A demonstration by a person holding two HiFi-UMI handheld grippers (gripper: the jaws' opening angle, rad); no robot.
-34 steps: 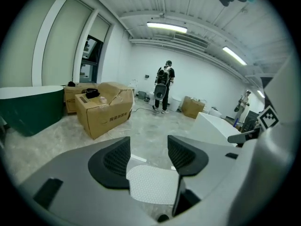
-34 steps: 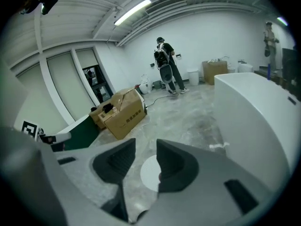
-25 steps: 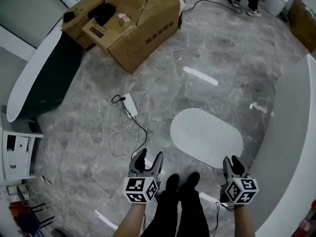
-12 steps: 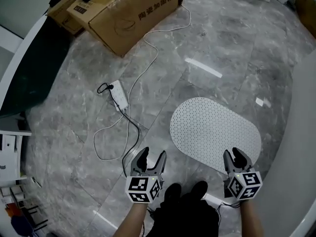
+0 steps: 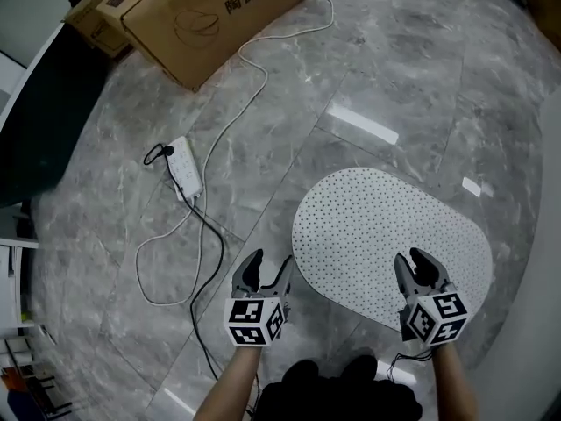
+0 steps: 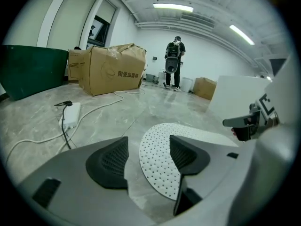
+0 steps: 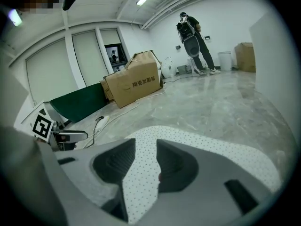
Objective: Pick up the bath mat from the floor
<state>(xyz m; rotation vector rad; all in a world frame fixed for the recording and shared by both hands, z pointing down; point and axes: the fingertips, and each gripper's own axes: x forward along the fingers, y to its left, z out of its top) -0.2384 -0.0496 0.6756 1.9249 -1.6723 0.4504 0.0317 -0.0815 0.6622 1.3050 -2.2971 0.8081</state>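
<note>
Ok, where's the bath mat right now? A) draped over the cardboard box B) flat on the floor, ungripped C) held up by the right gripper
B: the bath mat lies flat on the floor; left gripper jaws opening, right gripper jaws apart, neither clamping it.

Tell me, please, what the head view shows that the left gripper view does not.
Only the head view shows nearly the whole oval outline of the bath mat, and the person's forearms. Only the left gripper view shows a person standing near the far wall, the ceiling lights and a second box. Both show the mat, the power strip, the large cardboard box and the right tongs.
</note>
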